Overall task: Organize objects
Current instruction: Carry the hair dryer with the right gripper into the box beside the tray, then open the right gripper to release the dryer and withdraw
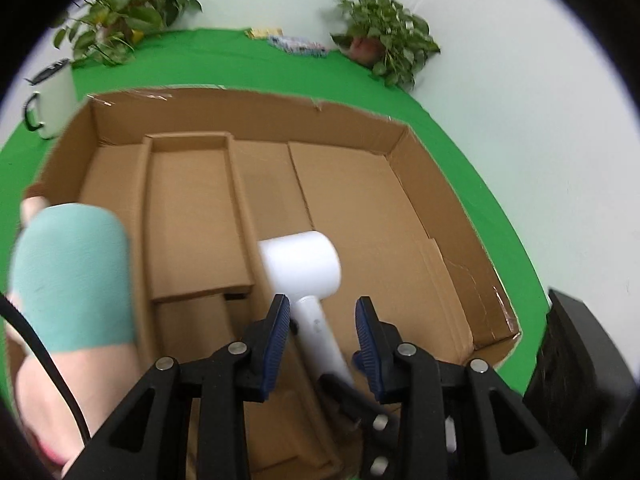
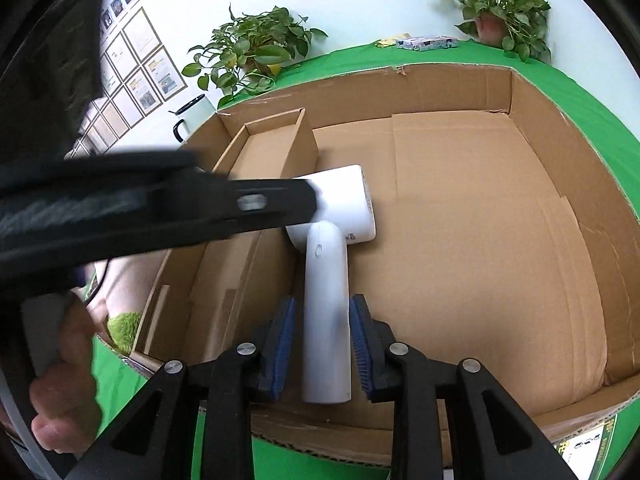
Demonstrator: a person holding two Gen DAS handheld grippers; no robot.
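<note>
Hair dryer (image 2: 332, 216) is seen inside the open cardboard box (image 2: 440, 70). Its head is toward the left part of the floor, just beside the narrow cardboard insert (image 2: 276, 148), and its handle runs back toward the near wall.

Right gripper (image 2: 324, 304): the handle is clamped between the blue pads, which are seated on both sides of it. The handle's end is carried near the near rim. Whether the head is resting on the floor cannot be told.

Left gripper (image 1: 323, 308): jaws are released. The pads are spread wider than the handle, with a clear gap seen on one side. From the right wrist view, its finger is seen crossing in from the left, with the tip close to the dryer head; contact cannot be told.

Edges:
- All four box walls are raised, and the far wall's rim is torn at one spot.
- The insert and stacked cardboard pieces take up the left strip of the floor.
- A loose flap is lying along the right wall.

Open room: the centre and right of the box floor are left bare, well apart from the dryer.

Outside the box:
- The green cloth (image 1: 200, 60) is exposed past the far rim.
- A mug (image 1: 52, 108) is near the far-left corner.
- Two potted plants (image 1: 128, 8) (image 1: 380, 32) are against the wall, with small packets (image 1: 296, 44) between them.
- An arm in a teal sleeve (image 1: 72, 276) is seen over the left wall.
</note>
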